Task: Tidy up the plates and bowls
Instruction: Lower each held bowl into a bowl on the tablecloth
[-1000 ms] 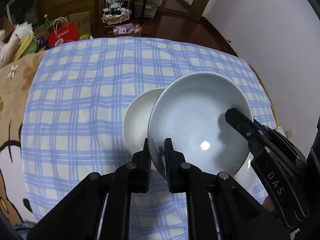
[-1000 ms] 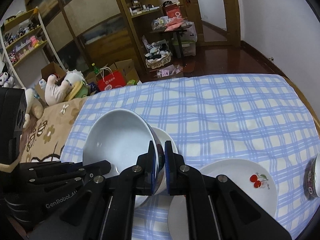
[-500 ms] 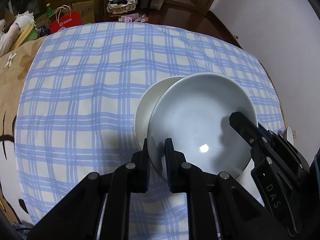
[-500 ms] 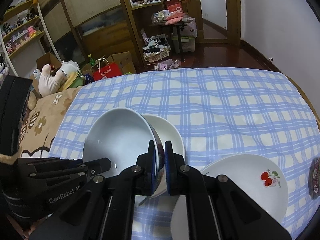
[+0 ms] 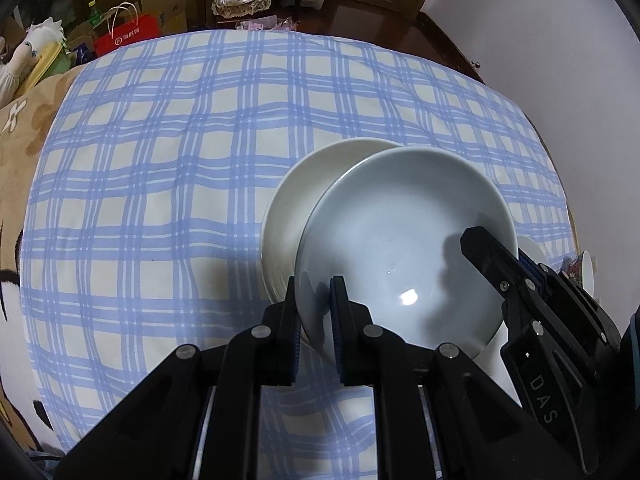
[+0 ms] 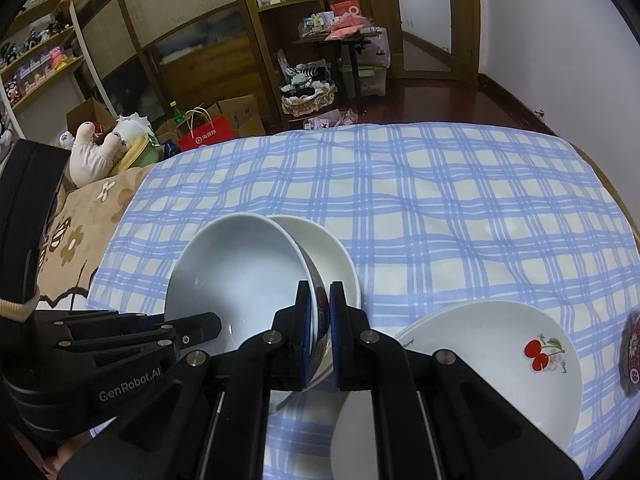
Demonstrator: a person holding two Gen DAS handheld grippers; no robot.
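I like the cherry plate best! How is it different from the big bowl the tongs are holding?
The cherry plate is shallow, while the grey-white bowl is deep. The plate has red cherries painted inside; the bowl's inside is plain. The plate lies free with nothing gripping it, while the bowl is tilted, its rim pinched by the left tongs and the right tongs. Both are round and glossy.

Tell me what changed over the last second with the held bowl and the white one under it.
The blue-grey bowl, clamped at opposite rim points by the left gripper and right gripper, has been carried further over the white bowl on the checked cloth, covering more of it. Neither grip was released or shifted. The cherry plate and the white bowl stayed put.
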